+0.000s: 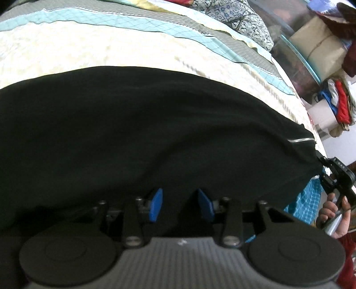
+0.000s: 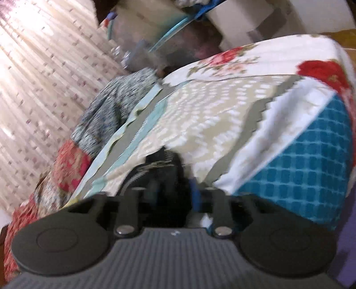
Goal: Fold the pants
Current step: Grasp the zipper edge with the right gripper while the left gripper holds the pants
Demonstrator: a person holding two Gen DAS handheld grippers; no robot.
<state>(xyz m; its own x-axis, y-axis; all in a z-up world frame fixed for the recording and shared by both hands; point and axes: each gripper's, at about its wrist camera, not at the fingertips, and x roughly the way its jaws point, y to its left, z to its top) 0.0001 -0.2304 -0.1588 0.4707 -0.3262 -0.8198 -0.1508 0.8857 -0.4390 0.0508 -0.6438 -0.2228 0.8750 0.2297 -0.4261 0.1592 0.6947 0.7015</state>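
The black pants (image 1: 138, 133) lie spread across the cream bed cover, with a silver zip (image 1: 300, 140) near their right end. My left gripper (image 1: 181, 205) sits over the near edge of the pants with its blue pads (image 1: 156, 205) apart; black cloth shows between them, and I cannot tell if it is held. My right gripper (image 1: 320, 163) pinches the right end of the pants. In the right wrist view, a bunch of black cloth (image 2: 164, 175) fills the right gripper (image 2: 175, 195). That view is blurred.
The bed cover (image 1: 111, 51) has teal and grey bands; a teal checked patch (image 2: 307, 164) hangs at the bed corner. A patterned pillow (image 1: 240, 20) lies at the far edge. Boxes and stacked clothes (image 1: 333, 102) stand beside the bed. A curtain (image 2: 33, 77) hangs behind.
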